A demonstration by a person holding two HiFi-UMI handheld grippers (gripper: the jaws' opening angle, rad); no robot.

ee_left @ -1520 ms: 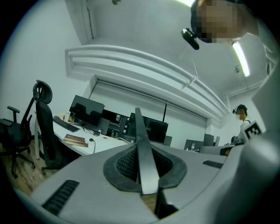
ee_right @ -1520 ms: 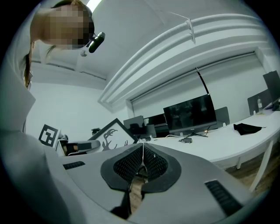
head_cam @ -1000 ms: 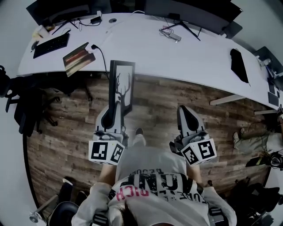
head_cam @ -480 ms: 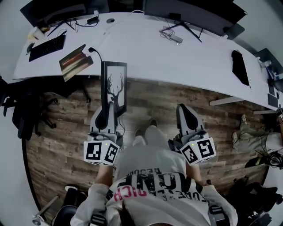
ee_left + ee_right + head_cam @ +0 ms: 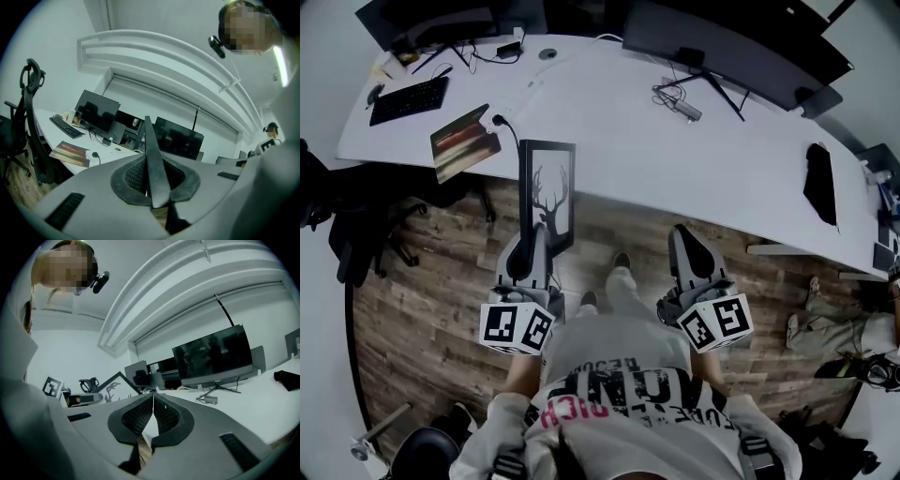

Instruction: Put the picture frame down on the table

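Note:
The picture frame [image 5: 547, 190], black-edged with a deer silhouette on white, stands upright in my left gripper [image 5: 533, 242], which is shut on its lower end. Its top overlaps the near edge of the white table [image 5: 675, 150]. In the left gripper view the frame [image 5: 152, 154] shows edge-on between the pads, and the left gripper [image 5: 154, 182] points level towards the table. My right gripper [image 5: 682, 236] hangs beside it over the wooden floor, shut and empty; its tips [image 5: 153, 401] meet. The frame [image 5: 112, 387] also shows at the left of the right gripper view.
On the table lie a book [image 5: 465, 142], a plug with its cable [image 5: 499, 120], a keyboard [image 5: 409, 98], a black object [image 5: 821, 183] and cables [image 5: 677, 97]. Monitors [image 5: 733, 47] stand at the back. An office chair [image 5: 333, 211] is at the left.
Both grippers have moved forward towards the table with the frame. The frame's top, which was at the table's edge, now lies over it. The grip is unchanged.

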